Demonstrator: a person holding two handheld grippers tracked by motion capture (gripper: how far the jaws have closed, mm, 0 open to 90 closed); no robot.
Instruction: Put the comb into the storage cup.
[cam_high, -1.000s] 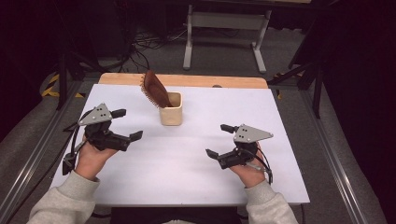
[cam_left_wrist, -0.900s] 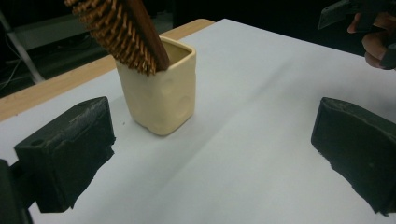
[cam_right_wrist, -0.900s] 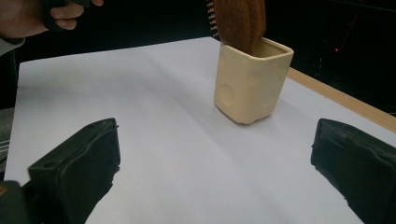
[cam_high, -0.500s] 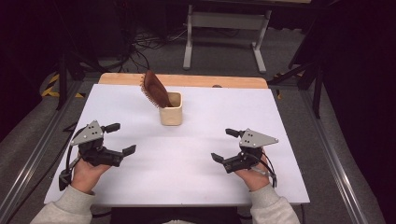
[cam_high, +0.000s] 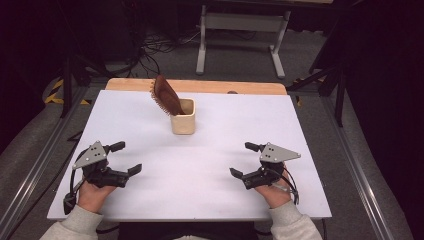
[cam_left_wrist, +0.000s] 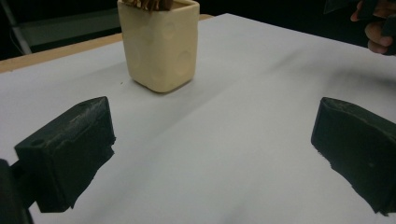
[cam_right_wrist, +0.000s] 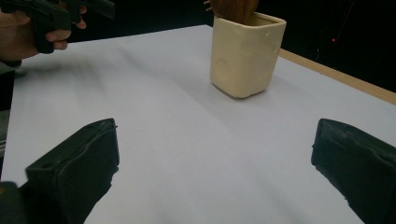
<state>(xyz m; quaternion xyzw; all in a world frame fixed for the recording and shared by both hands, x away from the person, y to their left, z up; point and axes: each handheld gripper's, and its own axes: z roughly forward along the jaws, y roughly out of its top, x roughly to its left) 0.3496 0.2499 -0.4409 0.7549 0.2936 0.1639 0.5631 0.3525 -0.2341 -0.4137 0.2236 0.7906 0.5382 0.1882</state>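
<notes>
Both hands have pulled back toward the near edge since a second ago, and the grippers now sit lower on the white worktop (cam_high: 210, 150) than they did. Left gripper (cam_high: 120, 159), jaws spread wide, nothing between them. Right gripper (cam_high: 247, 160), same story: jaws released, holding nothing.

Any writing to read? The cream cup (cam_high: 182, 118) has a plain face with shallow round dimples, no label or brand legible on it, and the gripper plates carry no text I can make out.

Now the cup itself: in the left gripper view it stands upright well ahead of the jaws, nearer the left-hand jaw's line than the right-hand one, clear worktop between it and both. In the right gripper view the cup (cam_right_wrist: 245, 56) stands well ahead too, between the two jaws' lines but leaning toward the right-hand one. A brown wooden brush (cam_high: 166, 95) pokes out of the cup, tilted, bristles facing away from the cup's mouth. Across the left gripper view, the other hand (cam_left_wrist: 378, 30) shows far beyond the right-hand jaw.
</notes>
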